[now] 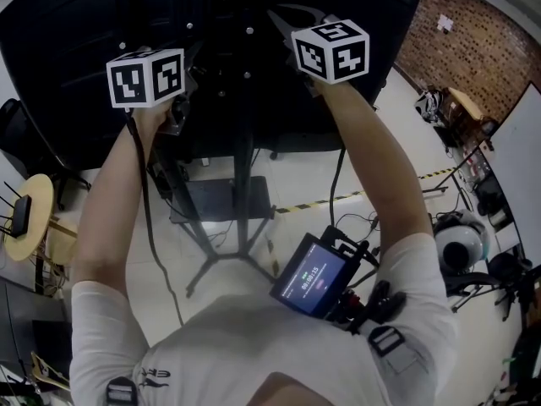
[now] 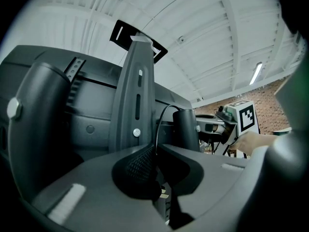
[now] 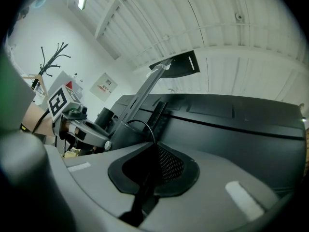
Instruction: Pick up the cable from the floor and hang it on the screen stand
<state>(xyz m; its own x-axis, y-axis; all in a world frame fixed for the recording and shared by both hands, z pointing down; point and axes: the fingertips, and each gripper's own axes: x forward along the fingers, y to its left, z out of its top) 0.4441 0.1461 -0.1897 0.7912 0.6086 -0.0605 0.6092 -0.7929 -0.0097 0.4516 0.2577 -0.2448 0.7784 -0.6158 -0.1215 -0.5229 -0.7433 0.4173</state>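
Two hand-held grippers, left [image 2: 155, 152] and right [image 3: 153, 151], each clamp narrowly on the thin black cable [image 2: 156, 133], raised behind the black metal screen stand [image 1: 245, 184] (no hooking visible yet). Likely risk: early release lets the unsupported cable slide floorward.

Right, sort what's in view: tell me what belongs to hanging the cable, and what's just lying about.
Part of the job:
- cable, pinched in the left gripper and the right gripper
- screen stand

Just lying about:
- router on the round wooden table
- striped floor tape
- white rounded object
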